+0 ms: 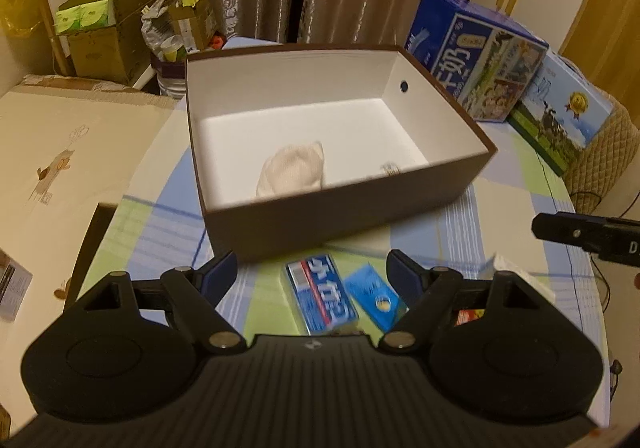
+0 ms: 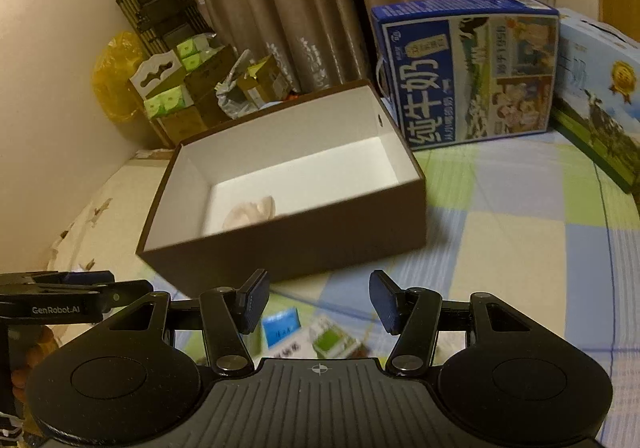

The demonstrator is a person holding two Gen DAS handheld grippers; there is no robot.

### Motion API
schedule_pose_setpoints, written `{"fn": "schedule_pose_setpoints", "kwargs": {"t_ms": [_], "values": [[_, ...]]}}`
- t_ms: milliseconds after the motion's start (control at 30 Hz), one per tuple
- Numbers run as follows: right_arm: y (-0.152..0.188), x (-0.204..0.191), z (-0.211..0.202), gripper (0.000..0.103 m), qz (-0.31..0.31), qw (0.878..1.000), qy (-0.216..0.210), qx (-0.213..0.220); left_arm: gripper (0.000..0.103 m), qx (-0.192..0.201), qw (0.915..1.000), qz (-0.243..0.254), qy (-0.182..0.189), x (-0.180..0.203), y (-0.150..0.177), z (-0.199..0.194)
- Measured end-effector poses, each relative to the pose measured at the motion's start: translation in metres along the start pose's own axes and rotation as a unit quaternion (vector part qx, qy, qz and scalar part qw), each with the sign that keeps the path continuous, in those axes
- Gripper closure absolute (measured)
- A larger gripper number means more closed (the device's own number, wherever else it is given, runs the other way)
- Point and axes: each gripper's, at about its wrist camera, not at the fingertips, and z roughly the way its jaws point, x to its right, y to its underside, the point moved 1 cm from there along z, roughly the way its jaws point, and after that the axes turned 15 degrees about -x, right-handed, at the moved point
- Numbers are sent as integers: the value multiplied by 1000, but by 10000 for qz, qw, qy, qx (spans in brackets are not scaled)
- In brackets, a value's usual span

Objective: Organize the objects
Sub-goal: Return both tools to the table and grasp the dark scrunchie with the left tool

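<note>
Both black two-finger grippers, left (image 1: 312, 268) and right (image 2: 316, 298), hang with jaws apart and empty just before the brown white-lined cardboard box (image 1: 332, 207). Inside lies one cream cloth bundle (image 1: 292, 169); a blue toothpaste carton (image 1: 322, 294) and small blue packet (image 1: 374, 296) wait outside, so I judge most sorting remains.

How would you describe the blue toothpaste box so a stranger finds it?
Start at the big brown open cardboard box on the checked tablecloth. In front of its near wall lies the long blue toothpaste box, larger than the small blue packet beside it.
</note>
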Motion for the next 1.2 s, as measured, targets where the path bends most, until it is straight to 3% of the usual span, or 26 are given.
{"fn": "schedule_pose_setpoints", "kwargs": {"t_ms": [600,1200], "values": [[73,42,-35,50,284,9994,19,-217,25,-292,9995,-7,-145,30,68,1],[112,74,-38,50,828,9955,184,-419,25,-407,9989,118,-201,26,97,15]]}}
